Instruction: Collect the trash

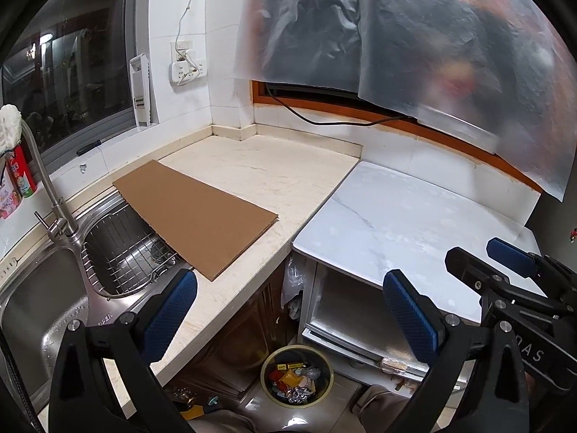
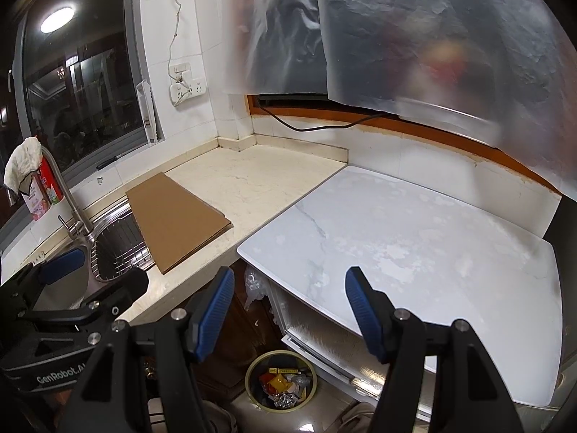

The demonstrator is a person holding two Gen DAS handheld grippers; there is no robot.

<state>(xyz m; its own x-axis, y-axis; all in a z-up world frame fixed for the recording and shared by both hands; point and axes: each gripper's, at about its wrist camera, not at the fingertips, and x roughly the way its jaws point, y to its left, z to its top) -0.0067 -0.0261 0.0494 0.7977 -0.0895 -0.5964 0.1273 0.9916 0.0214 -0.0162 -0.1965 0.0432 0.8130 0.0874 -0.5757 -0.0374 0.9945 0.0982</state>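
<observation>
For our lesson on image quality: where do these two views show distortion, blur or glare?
Left wrist view: the fisheye bends the window frame, and the hanging plastic sheet is hazy. Right wrist view: a ceiling lamp glares in the dark window glass, and the counter edge curves.

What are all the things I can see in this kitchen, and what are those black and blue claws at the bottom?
cardboard sheet: one, brown, flat on the beige counter, one end over the sink
sink: one, steel, left, with a wire basket in it
tap: one, steel, behind the sink, white cloth draped on top
trash bin: one, round, dark with a pale rim, on the floor, holding wrappers
white marble-look top: one, right, beside the counter
wall sockets: white, on the tiled wall
plastic film: translucent, hanging over the window
left gripper: black, blue pads, open, empty
right gripper: black, blue pads, open, empty
</observation>
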